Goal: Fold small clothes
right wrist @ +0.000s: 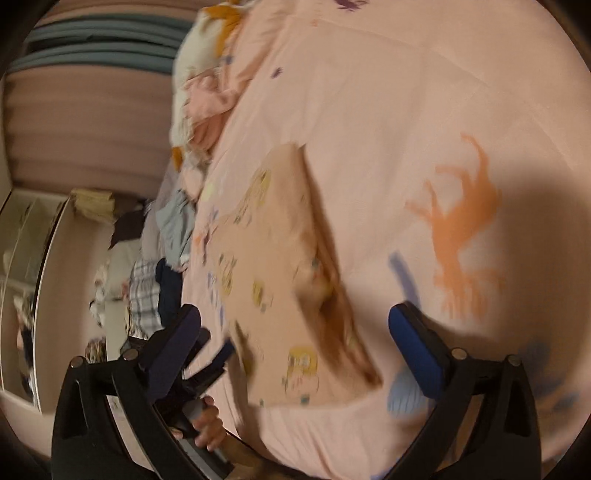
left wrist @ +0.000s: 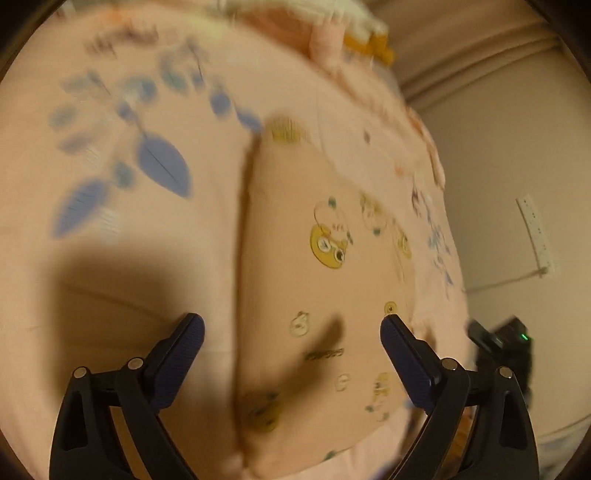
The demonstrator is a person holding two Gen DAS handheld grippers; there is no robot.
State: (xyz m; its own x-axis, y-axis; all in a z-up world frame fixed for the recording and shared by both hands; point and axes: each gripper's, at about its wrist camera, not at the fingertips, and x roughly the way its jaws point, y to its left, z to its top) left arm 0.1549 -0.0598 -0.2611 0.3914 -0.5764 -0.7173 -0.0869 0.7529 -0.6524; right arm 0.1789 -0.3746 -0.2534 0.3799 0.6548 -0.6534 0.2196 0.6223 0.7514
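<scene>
A small pale peach garment with yellow cartoon prints (left wrist: pixel 325 288) lies folded flat on the pink bedsheet (left wrist: pixel 110 277); it also shows in the right wrist view (right wrist: pixel 273 273). My left gripper (left wrist: pixel 291 332) is open and empty, hovering just above the garment's near part. My right gripper (right wrist: pixel 293 325) is open and empty above the garment's near edge. The left gripper and the hand holding it (right wrist: pixel 207 417) show at the lower left of the right wrist view. Both views are blurred by motion.
A heap of unfolded clothes (right wrist: pixel 199 85) in white, pink and orange lies at the far end of the bed (left wrist: pixel 354 26). More clothes (right wrist: pixel 170 229) hang off the bed's side. A power strip (left wrist: pixel 535 236) lies on the floor beside the bed.
</scene>
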